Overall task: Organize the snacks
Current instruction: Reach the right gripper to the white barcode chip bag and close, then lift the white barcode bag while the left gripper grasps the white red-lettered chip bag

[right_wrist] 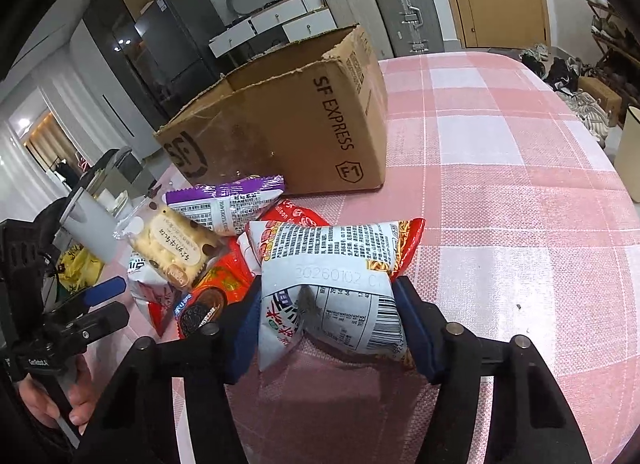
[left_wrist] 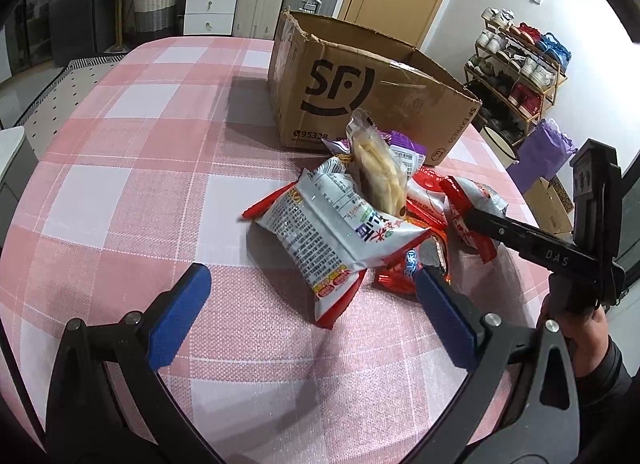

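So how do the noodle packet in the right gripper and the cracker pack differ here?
The noodle packet is opaque, white and red, and squeezed between the right gripper pads. The cracker pack is clear, shows pale crackers, and rests ungripped on the pile. Both are sealed snacks outside the cardboard box.

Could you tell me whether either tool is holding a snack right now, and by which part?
The right tool pinches the red-and-white noodle packet across its lower middle, creasing it. The left tool is open, holding nothing.
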`<action>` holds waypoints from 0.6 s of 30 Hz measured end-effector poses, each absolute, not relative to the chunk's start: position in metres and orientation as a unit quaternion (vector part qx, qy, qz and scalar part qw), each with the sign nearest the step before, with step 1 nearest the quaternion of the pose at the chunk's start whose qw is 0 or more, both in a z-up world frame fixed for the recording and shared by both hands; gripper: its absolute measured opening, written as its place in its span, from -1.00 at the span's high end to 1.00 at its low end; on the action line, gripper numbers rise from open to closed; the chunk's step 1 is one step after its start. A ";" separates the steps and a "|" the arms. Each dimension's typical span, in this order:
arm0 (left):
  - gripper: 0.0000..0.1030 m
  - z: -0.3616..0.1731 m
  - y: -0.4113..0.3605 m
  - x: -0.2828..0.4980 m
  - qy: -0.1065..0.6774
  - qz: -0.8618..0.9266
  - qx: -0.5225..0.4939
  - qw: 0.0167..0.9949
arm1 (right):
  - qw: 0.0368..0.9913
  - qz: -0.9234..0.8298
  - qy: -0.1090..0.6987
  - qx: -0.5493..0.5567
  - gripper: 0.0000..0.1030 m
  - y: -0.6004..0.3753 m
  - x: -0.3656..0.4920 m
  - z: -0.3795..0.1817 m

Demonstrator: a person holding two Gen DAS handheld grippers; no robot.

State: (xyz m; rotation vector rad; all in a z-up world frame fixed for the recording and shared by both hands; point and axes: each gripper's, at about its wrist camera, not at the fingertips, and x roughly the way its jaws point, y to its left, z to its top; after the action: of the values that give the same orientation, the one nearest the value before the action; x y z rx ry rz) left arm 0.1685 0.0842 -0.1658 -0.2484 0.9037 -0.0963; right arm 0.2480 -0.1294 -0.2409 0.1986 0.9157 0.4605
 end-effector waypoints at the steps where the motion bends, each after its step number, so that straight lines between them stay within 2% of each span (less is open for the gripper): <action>1: -0.97 -0.165 0.084 0.167 0.435 -0.045 -0.119 0.892 | 0.868 0.219 0.436 0.096 -0.21 -0.130 0.247 -0.240; 18: -0.97 -0.171 0.092 0.168 0.449 -0.049 -0.131 0.882 | 0.876 0.238 0.404 0.111 -0.22 -0.138 0.219 -0.223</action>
State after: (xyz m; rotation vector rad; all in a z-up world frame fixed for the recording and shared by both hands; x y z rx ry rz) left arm 0.1675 0.0919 -0.1710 -0.2737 0.9352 -0.1013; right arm 0.2191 -0.1383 -0.2231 0.2310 0.8437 0.4962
